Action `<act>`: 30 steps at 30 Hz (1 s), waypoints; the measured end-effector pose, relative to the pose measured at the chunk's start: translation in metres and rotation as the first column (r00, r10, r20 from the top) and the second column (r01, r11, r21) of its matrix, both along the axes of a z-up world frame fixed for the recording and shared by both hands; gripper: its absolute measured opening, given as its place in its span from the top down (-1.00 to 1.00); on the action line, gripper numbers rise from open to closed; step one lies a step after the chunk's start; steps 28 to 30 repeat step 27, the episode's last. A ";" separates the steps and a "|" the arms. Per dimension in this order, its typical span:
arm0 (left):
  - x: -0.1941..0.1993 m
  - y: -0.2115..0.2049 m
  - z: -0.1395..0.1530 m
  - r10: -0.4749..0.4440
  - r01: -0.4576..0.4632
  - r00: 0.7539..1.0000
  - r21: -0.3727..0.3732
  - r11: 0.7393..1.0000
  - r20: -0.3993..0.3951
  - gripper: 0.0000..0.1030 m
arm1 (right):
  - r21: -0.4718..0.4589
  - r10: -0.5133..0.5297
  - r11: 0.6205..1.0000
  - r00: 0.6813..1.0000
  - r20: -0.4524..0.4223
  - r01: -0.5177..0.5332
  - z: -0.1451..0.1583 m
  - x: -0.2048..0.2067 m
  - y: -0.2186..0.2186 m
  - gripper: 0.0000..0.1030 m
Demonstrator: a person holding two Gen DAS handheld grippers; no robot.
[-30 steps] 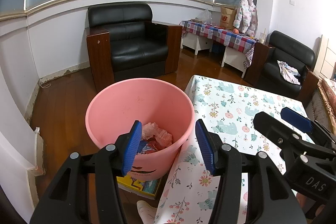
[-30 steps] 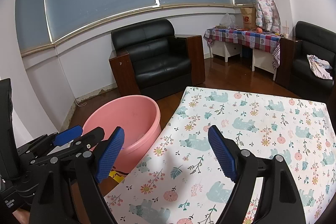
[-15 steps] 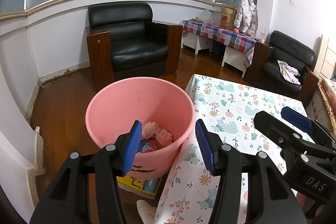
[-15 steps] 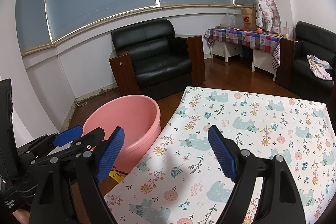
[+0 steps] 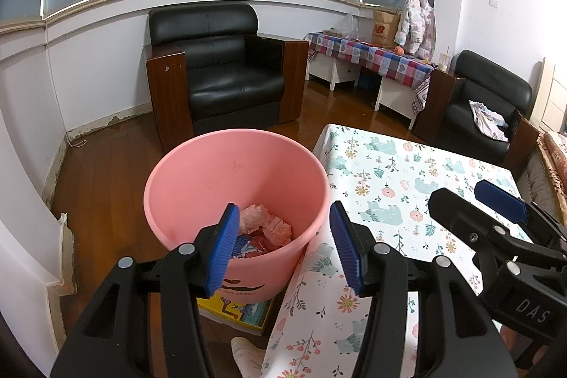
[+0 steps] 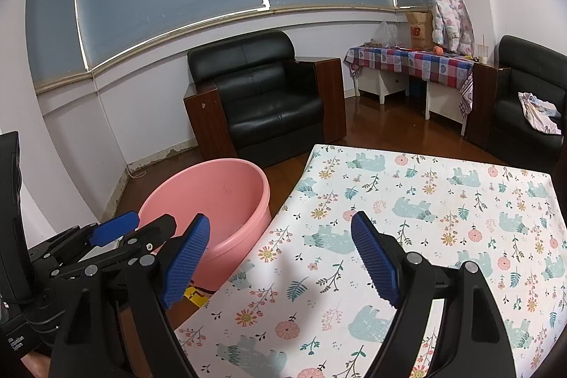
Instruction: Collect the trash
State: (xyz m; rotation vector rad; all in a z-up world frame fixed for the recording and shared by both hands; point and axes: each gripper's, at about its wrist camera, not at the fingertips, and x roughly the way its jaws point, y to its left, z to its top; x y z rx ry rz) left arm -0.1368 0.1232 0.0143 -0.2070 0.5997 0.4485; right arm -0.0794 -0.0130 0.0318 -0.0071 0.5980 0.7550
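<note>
Trash (image 5: 264, 231) in upright pink bin (image 5: 198, 186)

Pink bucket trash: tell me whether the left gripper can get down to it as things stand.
Probably yes. The left gripper is open and empty above the pink bucket, whose mouth is uncovered, and the trash lies exposed at the bottom.

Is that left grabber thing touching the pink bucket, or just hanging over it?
Apart. In the left wrist view the left gripper is open and empty over the pink bucket; the right wrist view shows it raised clear of the rim.
</note>
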 end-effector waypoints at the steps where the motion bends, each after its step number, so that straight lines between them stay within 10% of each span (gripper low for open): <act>1: 0.000 0.000 0.000 0.000 0.000 1.000 -0.001 1.000 0.000 -0.04 | 0.000 0.000 1.000 1.000 -0.001 0.000 -0.001 0.000 0.000 -0.56; 30: 0.007 0.000 -0.010 0.008 -0.008 0.999 0.013 1.000 -0.033 -0.04 | -0.003 0.003 1.000 1.000 -0.029 -0.003 -0.021 0.008 0.001 -0.56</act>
